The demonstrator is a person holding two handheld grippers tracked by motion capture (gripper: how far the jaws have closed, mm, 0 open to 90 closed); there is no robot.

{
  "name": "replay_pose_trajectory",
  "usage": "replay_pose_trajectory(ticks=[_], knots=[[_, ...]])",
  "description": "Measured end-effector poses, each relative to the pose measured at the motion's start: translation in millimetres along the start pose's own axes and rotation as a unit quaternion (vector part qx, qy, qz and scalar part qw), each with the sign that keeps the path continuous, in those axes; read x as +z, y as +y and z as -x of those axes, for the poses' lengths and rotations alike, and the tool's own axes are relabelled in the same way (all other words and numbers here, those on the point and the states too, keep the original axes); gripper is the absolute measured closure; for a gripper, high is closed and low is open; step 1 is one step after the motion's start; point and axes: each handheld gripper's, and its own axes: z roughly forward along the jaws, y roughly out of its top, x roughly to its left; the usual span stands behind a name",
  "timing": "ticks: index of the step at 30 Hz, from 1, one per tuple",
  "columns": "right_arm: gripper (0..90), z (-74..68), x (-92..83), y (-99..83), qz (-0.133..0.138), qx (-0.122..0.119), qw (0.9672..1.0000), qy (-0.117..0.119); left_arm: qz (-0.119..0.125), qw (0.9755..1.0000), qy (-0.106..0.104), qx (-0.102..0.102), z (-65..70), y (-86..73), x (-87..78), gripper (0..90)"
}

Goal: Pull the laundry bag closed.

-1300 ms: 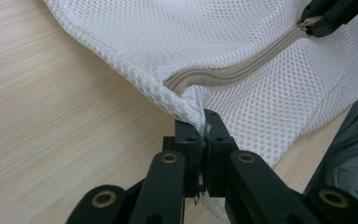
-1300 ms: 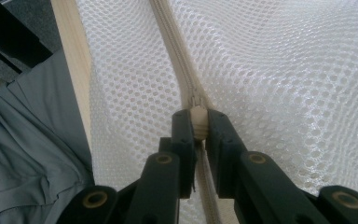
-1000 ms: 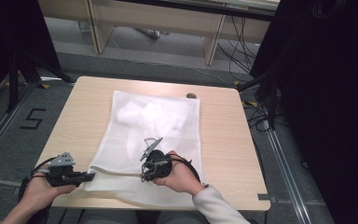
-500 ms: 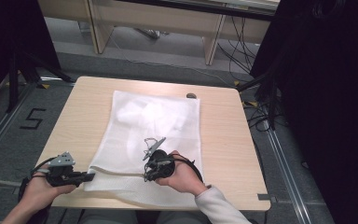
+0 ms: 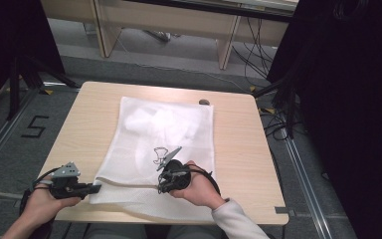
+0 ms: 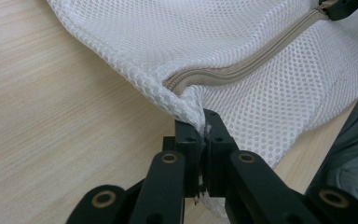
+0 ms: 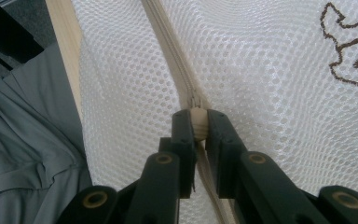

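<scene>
You are working on a white mesh laundry bag [image 5: 161, 144] lying flat on the wooden table [image 5: 238, 149], its zipped edge toward you. Your left gripper [image 6: 202, 133] is clamping the bag's near corner fabric, its jaws pressed together on the mesh beside the zipper's end. Your right gripper [image 7: 197, 125] is pinching the beige zipper pull [image 7: 197, 122] between nearly closed jaws, partway along the zipper [image 6: 251, 60]. The stretch between the two grippers looks closed, so the zip seems part run; which way you are driving it I cannot tell.
</scene>
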Motion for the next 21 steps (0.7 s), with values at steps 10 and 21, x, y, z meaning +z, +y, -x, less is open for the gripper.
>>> replay_pose_trajectory(ticks=[10,21], knots=[[82.4,1.4,-4.9,-4.2,0.004,0.002,1.0000,-0.004,-0.011,0.9999,-0.002,0.001,-1.1,0.7,-1.4,86.0],[82.4,2.7,-8.1,-8.3,0.005,0.004,1.0000,0.002,-0.002,1.0000,0.001,-0.001,-0.8,-0.2,-0.3,86.0]])
